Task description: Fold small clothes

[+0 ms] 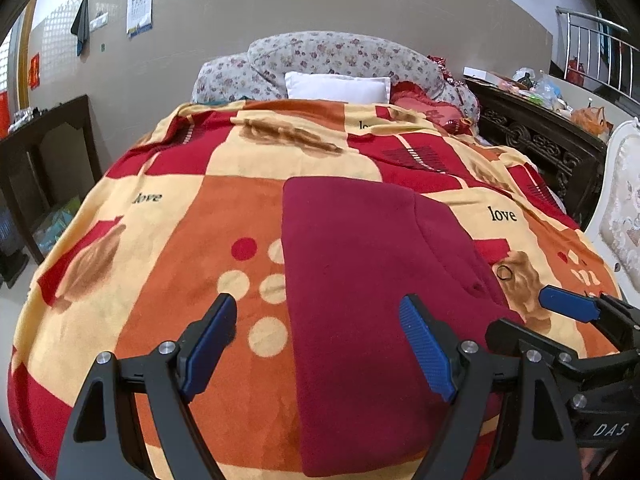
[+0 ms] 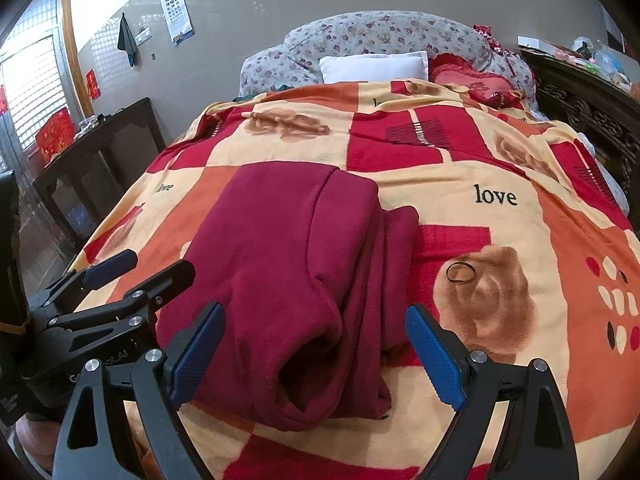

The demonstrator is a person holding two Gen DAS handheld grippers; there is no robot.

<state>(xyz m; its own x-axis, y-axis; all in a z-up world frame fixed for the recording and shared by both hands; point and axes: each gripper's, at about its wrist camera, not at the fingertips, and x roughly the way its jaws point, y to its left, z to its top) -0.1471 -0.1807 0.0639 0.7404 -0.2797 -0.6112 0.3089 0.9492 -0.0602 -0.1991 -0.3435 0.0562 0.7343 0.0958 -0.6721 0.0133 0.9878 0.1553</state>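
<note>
Already the one dark red garment point(image 2: 288, 280) lies on the patterned blanket point(image 1: 192, 216) as a long, narrow strip, its sides seemingly folded inward, with a cuff-like opening showing at the near end in the right wrist view. By my judgement the lengthwise folds are done and the crosswise fold, bringing one end over the other, is left. Only one piece of clothing is visible. Two grippers hover above its near end: the left gripper point(image 1: 320, 344) stands spread wide and empty over the garment's left edge, and the right gripper point(image 2: 316, 354) stands equally wide and empty, straddling the near end. One small black ring point(image 2: 461, 273) lies on the blanket just beside the garment, and one white pillow point(image 1: 338, 87) sits at the bed's head.
</note>
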